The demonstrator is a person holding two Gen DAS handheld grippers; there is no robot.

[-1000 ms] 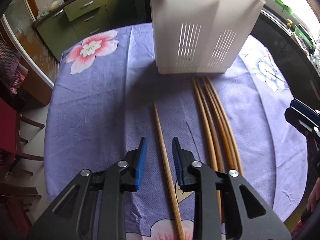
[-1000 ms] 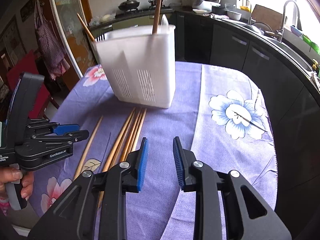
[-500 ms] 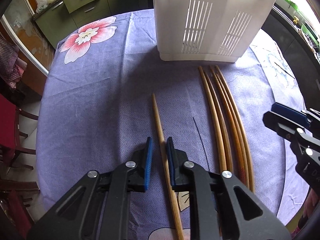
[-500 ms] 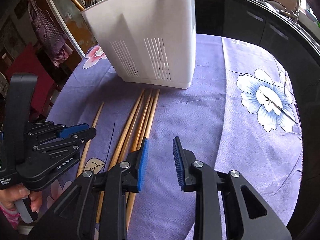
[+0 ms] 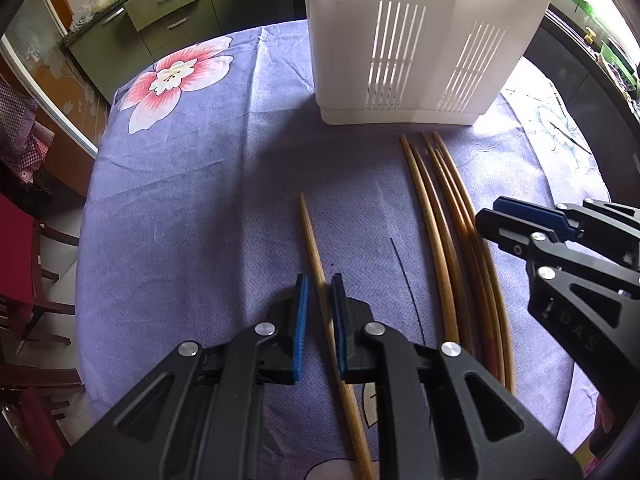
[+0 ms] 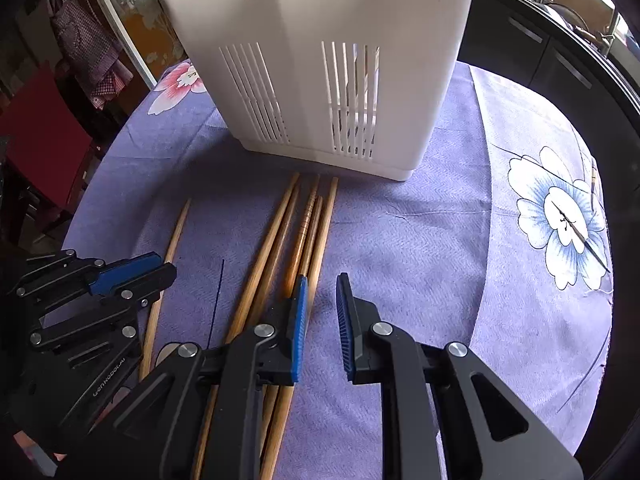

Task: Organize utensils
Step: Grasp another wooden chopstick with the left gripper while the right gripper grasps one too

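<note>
A white slotted utensil holder (image 5: pixel 420 40) stands at the back of the purple flowered tablecloth (image 5: pixel 200 208); it also shows in the right wrist view (image 6: pixel 320 60). A single wooden chopstick (image 5: pixel 314 240) lies between the pads of my left gripper (image 5: pixel 319 292), which is nearly closed around it; a narrow gap still shows. Several more chopsticks (image 5: pixel 452 216) lie in a bundle to the right. My right gripper (image 6: pixel 322 296) is open, low over the bundle's (image 6: pixel 296 232) right edge. It also shows in the left wrist view (image 5: pixel 520 224).
The holder stands just beyond the chopstick tips. A thin dark thread (image 5: pixel 404 276) lies on the cloth between the single chopstick and the bundle. Dark cabinets (image 6: pixel 552 52) and a red chair (image 5: pixel 16 264) surround the round table.
Both grippers have moved forward and down toward the chopsticks. My left gripper's jaws have narrowed around the single chopstick. The right gripper has come over the bundle, still open.
</note>
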